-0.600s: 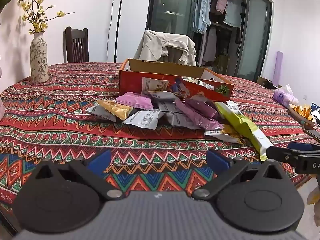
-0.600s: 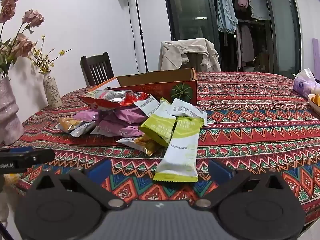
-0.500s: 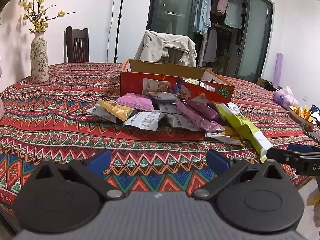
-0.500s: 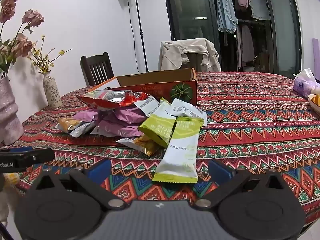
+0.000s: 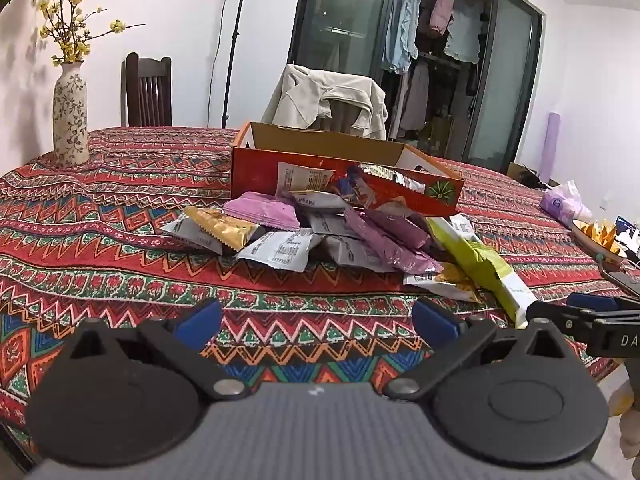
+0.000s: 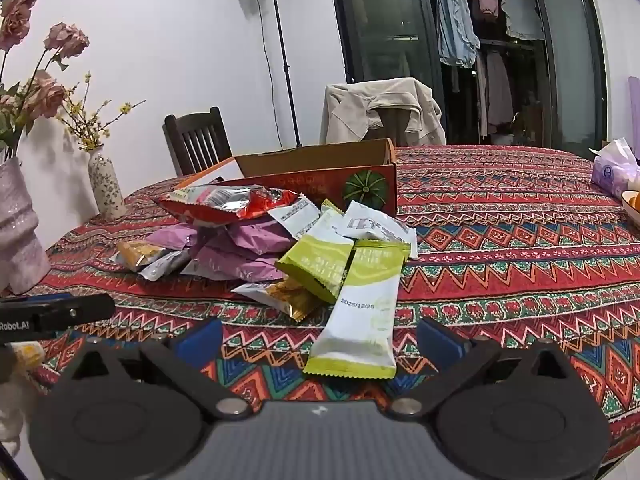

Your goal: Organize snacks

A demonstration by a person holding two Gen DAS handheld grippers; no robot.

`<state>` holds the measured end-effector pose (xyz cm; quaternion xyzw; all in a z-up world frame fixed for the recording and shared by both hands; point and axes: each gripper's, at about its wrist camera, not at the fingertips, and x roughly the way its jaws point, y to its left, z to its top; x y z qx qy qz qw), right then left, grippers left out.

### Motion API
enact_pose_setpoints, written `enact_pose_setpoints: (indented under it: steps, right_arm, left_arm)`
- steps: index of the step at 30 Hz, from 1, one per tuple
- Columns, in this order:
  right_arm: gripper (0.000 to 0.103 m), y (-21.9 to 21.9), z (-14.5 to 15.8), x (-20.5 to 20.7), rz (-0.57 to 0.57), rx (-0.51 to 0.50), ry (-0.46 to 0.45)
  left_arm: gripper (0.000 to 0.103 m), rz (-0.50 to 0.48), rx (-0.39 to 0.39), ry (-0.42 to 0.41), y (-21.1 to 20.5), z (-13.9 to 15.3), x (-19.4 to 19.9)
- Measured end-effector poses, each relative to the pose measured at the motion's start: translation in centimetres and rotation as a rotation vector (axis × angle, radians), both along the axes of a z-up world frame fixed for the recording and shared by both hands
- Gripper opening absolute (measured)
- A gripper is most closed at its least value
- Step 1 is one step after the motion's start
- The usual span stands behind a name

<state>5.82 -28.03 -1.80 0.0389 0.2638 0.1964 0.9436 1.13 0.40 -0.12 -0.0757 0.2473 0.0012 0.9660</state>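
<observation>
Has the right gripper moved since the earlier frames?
Barely, if at all: right gripper sits open before the long green-and-white packet, and the cardboard box holds its place in view.

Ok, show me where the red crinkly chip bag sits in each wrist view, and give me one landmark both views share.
Left wrist: the red chip bag sits right of centre, leaning on the front wall of the orange cardboard box, atop the snack pile.
Right wrist: the red chip bag lies left of centre, on top of the pile, in front of the box.
Shared landmark: the green pumpkin picture on the box corner.
</observation>
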Motion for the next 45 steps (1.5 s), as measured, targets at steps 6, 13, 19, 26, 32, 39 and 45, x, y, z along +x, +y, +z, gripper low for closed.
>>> enact_pose_setpoints:
  steps: [6, 13, 19, 26, 32, 39, 45]
  right_arm:
    - [0.103, 0.03, 0.00, 0.03, 0.000, 0.000, 0.000]
    - [0.103, 0.12, -0.06, 0.20, -0.002, 0.002, 0.003]
    - [0.103, 0.16, -0.10, 0.43, -0.004, 0.002, -0.001]
    - [0.103, 0.10, -0.09, 0.61, -0.006, 0.003, -0.002]
    - [0.103, 0.08, -0.13, 0.80, -0.006, 0.004, -0.005]
    - [0.103, 0.09, -0.13, 0.81, -0.006, 0.003, -0.008]
    - [0.103, 0.07, -0.13, 0.83, -0.006, 0.002, -0.007]
  left_arm:
    - [0.103, 0.000, -0.008, 0.002, 0.06, -0.14, 0.10]
    - [0.103, -0.008, -0.022, -0.001, 0.23, -0.17, 0.30]
    - [0.103, -0.011, -0.029, -0.006, 0.34, -0.20, 0.57]
    - [0.103, -0.017, -0.029, -0.005, 0.31, -0.29, 0.72]
    - [0.103, -0.018, -0.028, -0.005, 0.27, -0.31, 0.73]
    - [0.103, -0.018, -0.031, -0.007, 0.32, -0.28, 0.76]
    - [0.103, -0.018, -0.031, -0.007, 0.30, -0.24, 0.75]
